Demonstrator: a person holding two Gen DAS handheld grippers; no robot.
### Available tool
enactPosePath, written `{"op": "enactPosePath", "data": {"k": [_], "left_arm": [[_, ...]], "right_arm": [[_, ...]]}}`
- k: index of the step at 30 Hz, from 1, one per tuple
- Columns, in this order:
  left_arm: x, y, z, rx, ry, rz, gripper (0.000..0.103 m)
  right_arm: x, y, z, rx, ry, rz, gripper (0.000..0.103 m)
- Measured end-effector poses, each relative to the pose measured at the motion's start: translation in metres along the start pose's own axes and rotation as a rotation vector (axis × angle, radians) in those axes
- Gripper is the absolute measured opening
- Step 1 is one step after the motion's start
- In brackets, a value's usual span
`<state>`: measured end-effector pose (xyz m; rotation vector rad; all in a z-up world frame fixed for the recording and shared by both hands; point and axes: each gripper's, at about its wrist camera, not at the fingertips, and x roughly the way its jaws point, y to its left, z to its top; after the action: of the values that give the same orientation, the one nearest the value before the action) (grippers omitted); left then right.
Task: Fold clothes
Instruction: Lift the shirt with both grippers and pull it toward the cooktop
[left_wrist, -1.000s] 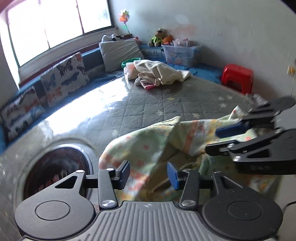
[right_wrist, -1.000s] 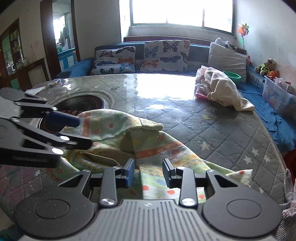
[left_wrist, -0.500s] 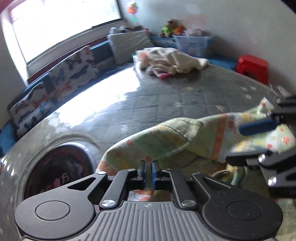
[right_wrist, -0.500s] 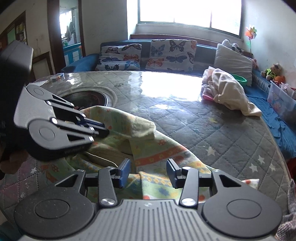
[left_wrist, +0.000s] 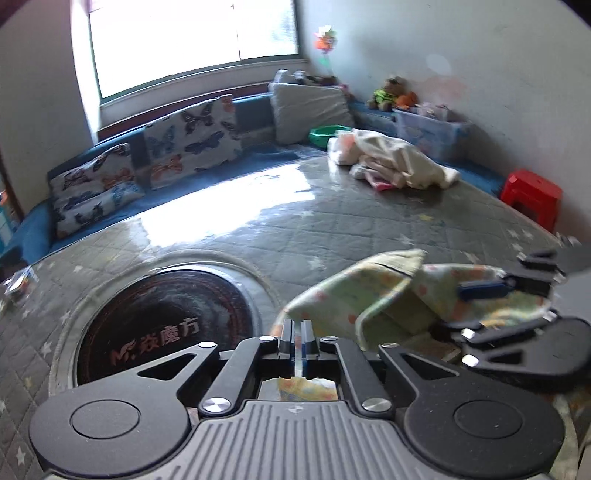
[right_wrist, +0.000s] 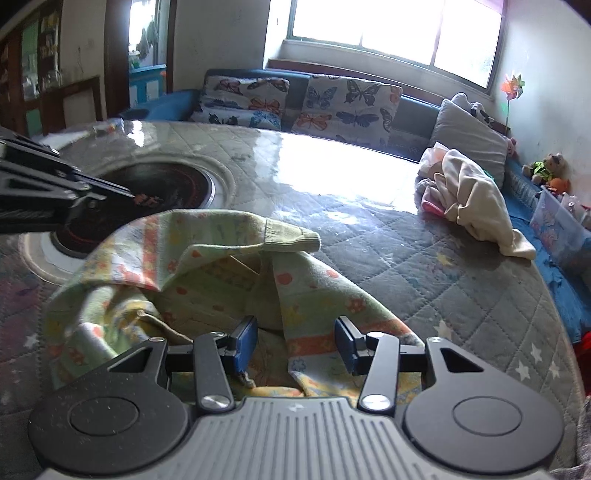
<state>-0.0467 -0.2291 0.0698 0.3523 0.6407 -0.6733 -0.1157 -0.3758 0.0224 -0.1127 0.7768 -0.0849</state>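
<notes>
A crumpled green, yellow and orange patterned garment (right_wrist: 229, 266) lies on the grey quilted table (right_wrist: 424, 266). In the left wrist view the garment (left_wrist: 369, 291) stretches from my left gripper (left_wrist: 297, 332) toward the right. That gripper is shut on the garment's edge, and a bit of cloth shows behind its pads. My right gripper (right_wrist: 295, 343) stands open low over the garment, with a fold of cloth between its fingers but not pinched. From the left wrist view the right gripper (left_wrist: 461, 310) sits over the garment's right part. The left gripper (right_wrist: 122, 192) reaches in from the left.
A round dark hotplate (left_wrist: 162, 328) is set into the table on the left. A heap of cream and pink clothes (right_wrist: 469, 192) lies at the far side. Butterfly cushions (right_wrist: 332, 107) line a blue bench, with a plastic storage box (left_wrist: 428, 129) and a red stool (left_wrist: 532, 195) on the right.
My left gripper closed from open onto the garment's edge and moved left toward the hotplate, drawing the cloth out. My right gripper opened a little wider and sank closer to the cloth.
</notes>
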Motion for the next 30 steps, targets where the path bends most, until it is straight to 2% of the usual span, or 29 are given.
{"op": "enactPosePath", "data": {"k": [3,5,8,10,13,15,16,17,18,19,21,22,23,27,29,30], "left_arm": [[0.003,-0.014,0.001,0.051,-0.005,-0.033,0.018],[0.009,-0.024,0.002,0.090,-0.007,-0.042,0.026],[0.020,-0.037,0.002,0.140,0.002,-0.068,0.033],[0.029,-0.044,0.001,0.168,0.011,-0.071,0.038],[0.042,-0.051,0.001,0.194,0.032,-0.062,0.038],[0.050,-0.052,0.000,0.197,0.045,-0.059,0.034],[0.054,-0.052,0.000,0.197,0.051,-0.058,0.017],[0.056,-0.050,0.000,0.186,0.058,-0.054,0.009],[0.058,-0.049,-0.001,0.174,0.064,-0.049,0.008],[0.059,-0.045,-0.001,0.155,0.066,-0.046,0.005],[0.058,-0.037,-0.002,0.117,0.065,-0.035,0.003],[0.056,-0.033,-0.001,0.100,0.063,-0.025,0.002],[0.055,-0.030,-0.001,0.083,0.061,-0.016,0.002],[0.045,-0.014,0.000,0.019,0.046,0.021,0.002],[0.039,-0.005,0.000,-0.008,0.036,0.043,0.002],[0.035,0.000,0.000,-0.020,0.029,0.055,0.002]], "right_arm": [[0.004,0.004,0.001,-0.033,0.021,-0.024,0.036],[0.003,0.006,0.000,-0.062,0.020,-0.049,0.018],[-0.002,0.005,0.000,-0.066,0.010,-0.060,0.010],[-0.006,0.002,0.000,-0.060,0.003,-0.064,0.009],[-0.012,-0.005,0.001,-0.045,-0.011,-0.073,0.009],[-0.012,-0.008,0.002,-0.047,-0.011,-0.073,0.009],[-0.012,-0.008,0.002,-0.048,-0.010,-0.072,0.009],[-0.011,-0.008,0.002,-0.046,-0.006,-0.068,0.009],[-0.010,-0.008,0.002,-0.045,-0.004,-0.063,0.010],[-0.009,-0.007,0.002,-0.043,-0.003,-0.051,0.013],[-0.008,-0.005,0.001,-0.043,-0.005,-0.035,0.025],[-0.008,-0.003,0.000,-0.049,-0.009,-0.030,0.036],[-0.008,-0.001,0.000,-0.056,-0.013,-0.026,0.041],[0.001,0.006,-0.001,-0.082,0.006,-0.037,0.033],[0.002,0.004,-0.001,-0.079,0.010,-0.047,0.014],[0.001,0.003,-0.001,-0.075,0.008,-0.056,0.012]]}}
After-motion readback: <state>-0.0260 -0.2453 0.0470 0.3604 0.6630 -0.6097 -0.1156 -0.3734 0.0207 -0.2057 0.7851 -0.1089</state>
